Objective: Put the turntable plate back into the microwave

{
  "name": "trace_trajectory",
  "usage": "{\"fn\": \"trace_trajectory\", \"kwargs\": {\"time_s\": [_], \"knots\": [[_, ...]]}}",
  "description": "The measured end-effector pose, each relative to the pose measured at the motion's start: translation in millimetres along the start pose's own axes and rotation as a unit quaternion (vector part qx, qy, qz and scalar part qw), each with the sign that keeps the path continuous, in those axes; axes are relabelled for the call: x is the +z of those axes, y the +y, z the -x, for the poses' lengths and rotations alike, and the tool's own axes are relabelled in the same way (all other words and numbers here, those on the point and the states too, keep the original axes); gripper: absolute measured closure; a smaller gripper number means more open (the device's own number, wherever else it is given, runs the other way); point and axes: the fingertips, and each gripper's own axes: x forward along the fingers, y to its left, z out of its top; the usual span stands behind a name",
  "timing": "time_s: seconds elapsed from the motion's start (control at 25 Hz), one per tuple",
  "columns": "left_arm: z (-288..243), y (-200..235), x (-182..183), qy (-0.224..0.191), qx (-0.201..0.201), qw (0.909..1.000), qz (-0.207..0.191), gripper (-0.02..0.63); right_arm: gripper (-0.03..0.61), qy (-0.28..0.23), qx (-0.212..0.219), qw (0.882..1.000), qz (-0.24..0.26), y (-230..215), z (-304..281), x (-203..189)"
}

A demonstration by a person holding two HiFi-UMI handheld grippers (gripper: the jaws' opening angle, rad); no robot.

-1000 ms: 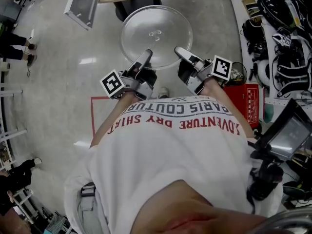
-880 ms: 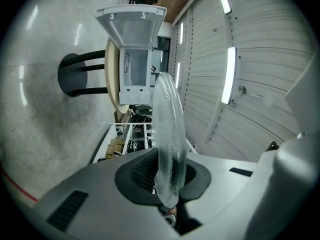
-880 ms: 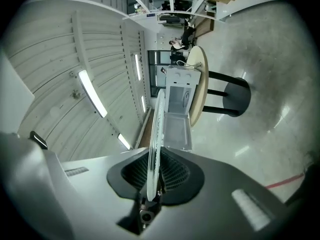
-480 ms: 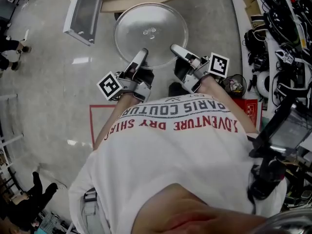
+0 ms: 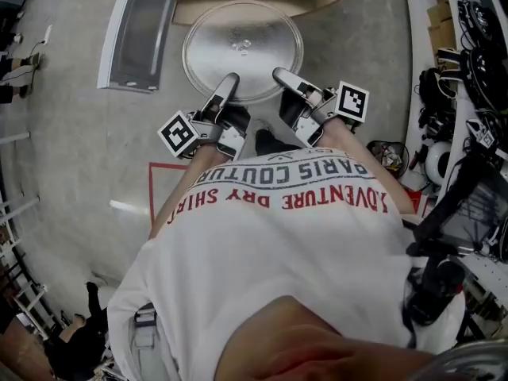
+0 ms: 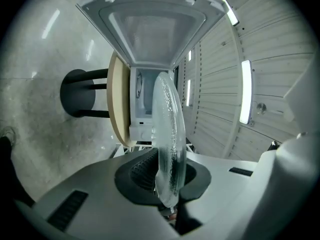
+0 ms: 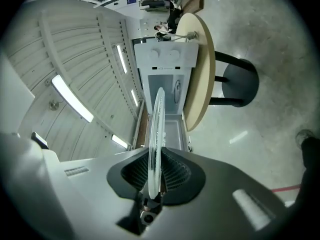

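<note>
Head view: I hold the glass turntable plate (image 5: 242,50) flat, face up, in the air in front of me, its far edge just beside the round wooden table (image 5: 208,6). The left gripper (image 5: 229,82) grips the plate's near rim on the left, the right gripper (image 5: 279,76) grips the near rim on the right. Both are clamped on the glass, nothing else in them. The microwave door (image 5: 136,30) hangs open at the left of the plate. The microwave body is barely in this view.

Left gripper view: plate seen edge-on as a thin upright sliver, rim seated between the ribbed pads (image 6: 145,170). Behind it is the white microwave (image 6: 141,106) on the table, door swung fully open toward the camera. The table's black pedestal (image 6: 77,94) shows only in the gripper views.

Right gripper view: same edge-on plate, jaws closed tight on its rim, plus the microwave's front panel with two knobs (image 7: 167,50).

The plate is outside the microwave and points rim-first at the opening. The cavity is mostly hidden behind the glass, contents cannot be told
</note>
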Motion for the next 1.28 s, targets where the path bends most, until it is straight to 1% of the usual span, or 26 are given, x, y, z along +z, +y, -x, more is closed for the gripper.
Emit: {"fn": "trace_trajectory", "kwargs": {"time_s": [0.16, 0.28, 0.48, 0.6, 0.76, 0.88, 1.08, 1.28], "knots": [[-44.9, 21.0, 38.8, -0.008, 0.013, 0.9999, -0.005, 0.589, 0.546, 0.008, 0.005, 1.0, -0.013, -22.5, -36.6, 47.9], [-66.5, 37.3, 65.4, -0.018, 0.025, 0.9995, -0.01, 0.589, 0.546, 0.028, 0.001, 0.999, -0.017, -38.6, -62.4, 70.0], [-112.8, 55.3, 97.1, -0.029, 0.019, 0.9989, -0.03, 0.589, 0.546, 0.054, 0.013, 0.998, -0.004, -57.2, -96.9, 103.6], [-125.2, 60.9, 121.9, -0.037, 0.02, 0.9989, -0.021, 0.589, 0.546, 0.059, 0.021, 0.998, -0.013, -61.0, -130.0, 108.1], [-146.8, 74.4, 159.6, -0.037, 0.031, 0.9988, -0.009, 0.589, 0.546, 0.046, 0.006, 0.998, -0.032, -76.0, -167.2, 130.5], [-157.3, 75.3, 173.1, -0.037, 0.029, 0.9988, -0.012, 0.589, 0.546, 0.043, 0.01, 0.999, -0.033, -77.6, -180.1, 141.8], [-163.8, 69.6, 180.1, -0.037, 0.023, 0.9985, -0.032, 0.589, 0.548, 0.02, 0.021, 0.999, -0.035, -74.8, -185.1, 148.7], [-167.2, 71.8, 186.4, -0.044, 0.024, 0.9982, -0.033, 0.589, 0.548, 0.019, 0.028, 0.999, -0.035, -77.4, -192.9, 152.4]]}}
